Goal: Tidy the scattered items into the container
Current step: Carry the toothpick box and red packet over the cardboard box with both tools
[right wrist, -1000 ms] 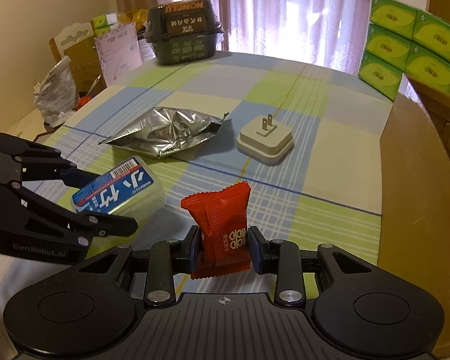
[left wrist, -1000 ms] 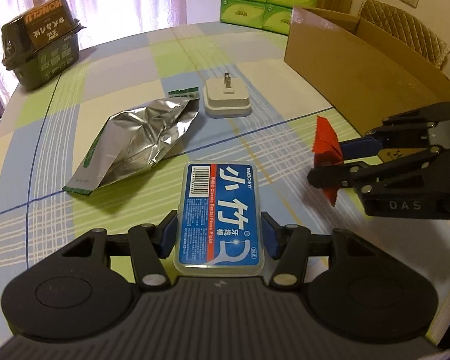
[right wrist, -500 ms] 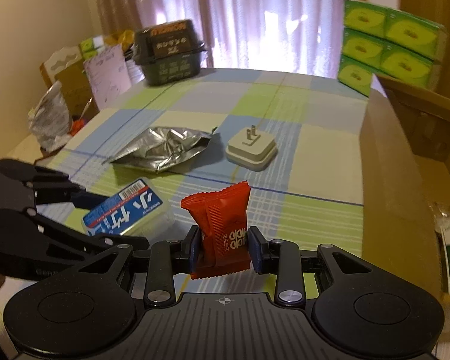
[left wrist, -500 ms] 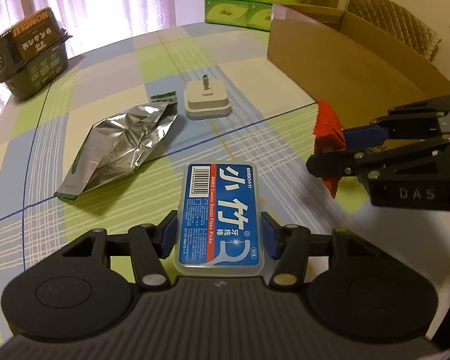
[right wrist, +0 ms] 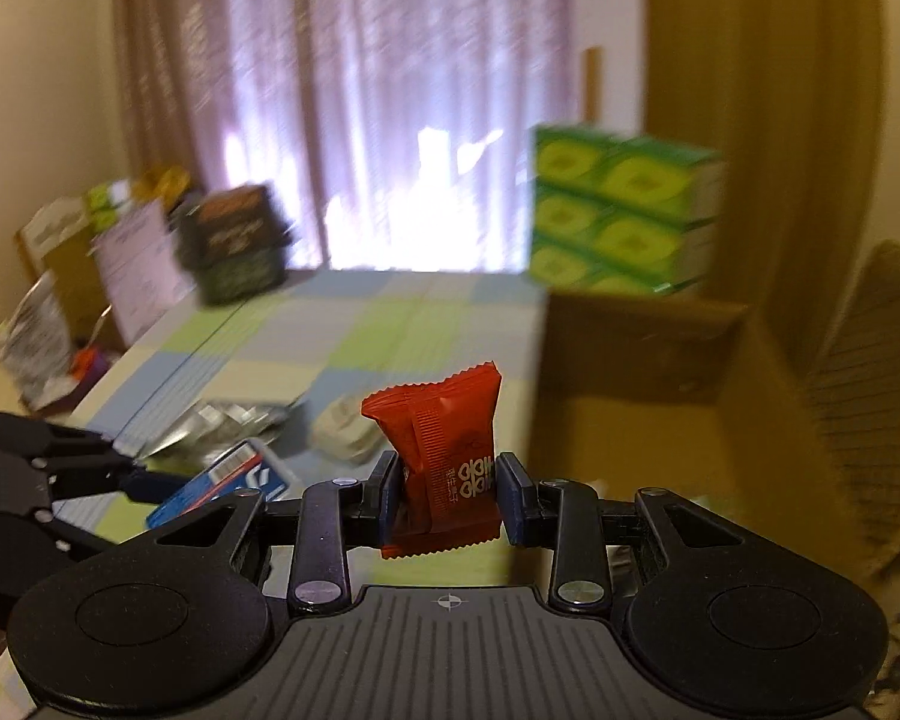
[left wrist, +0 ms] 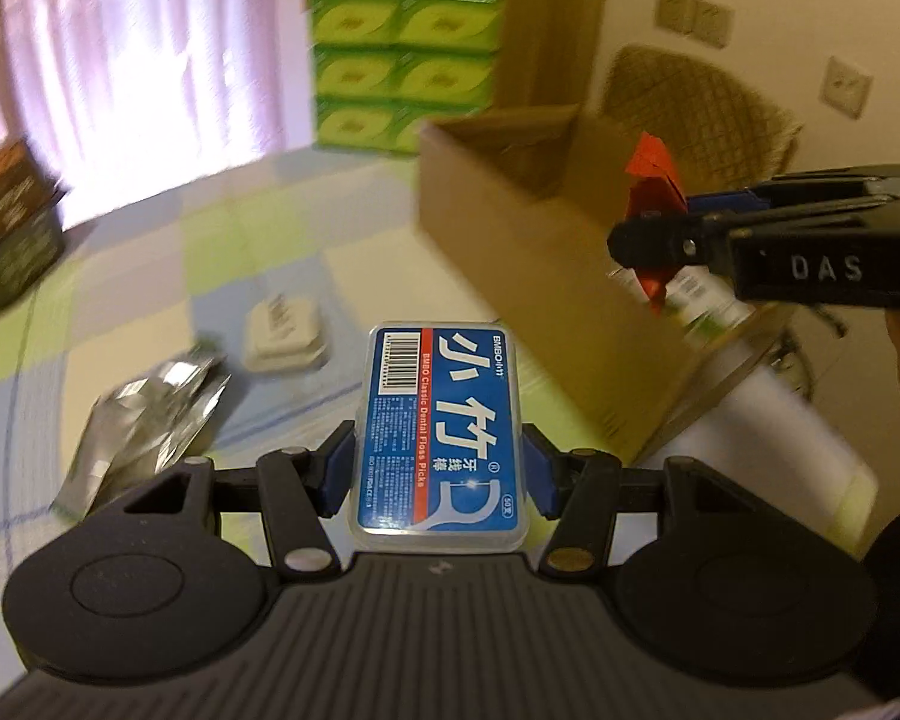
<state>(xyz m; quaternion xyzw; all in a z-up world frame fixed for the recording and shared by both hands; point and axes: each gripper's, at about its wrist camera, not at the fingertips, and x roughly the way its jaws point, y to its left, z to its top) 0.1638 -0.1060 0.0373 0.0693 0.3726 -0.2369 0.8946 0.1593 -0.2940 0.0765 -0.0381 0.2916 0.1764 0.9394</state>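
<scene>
left gripper [left wrist: 438, 471] clamped on a blue dental floss pick box [left wrist: 441, 432], blue pads pressed against both long sides, label facing up, lifted clear of the checked tablecloth [left wrist: 150, 252]. right gripper [right wrist: 448, 495] closed on a red snack packet [right wrist: 444, 462], packet standing upright between the pads with its crimped top edge above them. seen from the left wrist, same red packet [left wrist: 654, 204] pinched at the tip of the right gripper [left wrist: 648, 240], held up over the open cardboard box [left wrist: 528, 252], above its near wall and rim. inside the cardboard box, something green and white partly visible below the packet, too blurred to identify. just left of the cardboard box on the tablecloth, a white plug adapter [left wrist: 283, 333], and further left of that a crumpled silver foil bag [left wrist: 144, 414], both lying flat. well left of the cardboard box, at the table's far edge, a dark lidded container [left wrist: 12, 234]. behind the cardboard box, a stack of green tissue packs [left wrist: 405, 69] and a woven chair back [left wrist: 702, 114]. whole background smeared with motion blur.
</scene>
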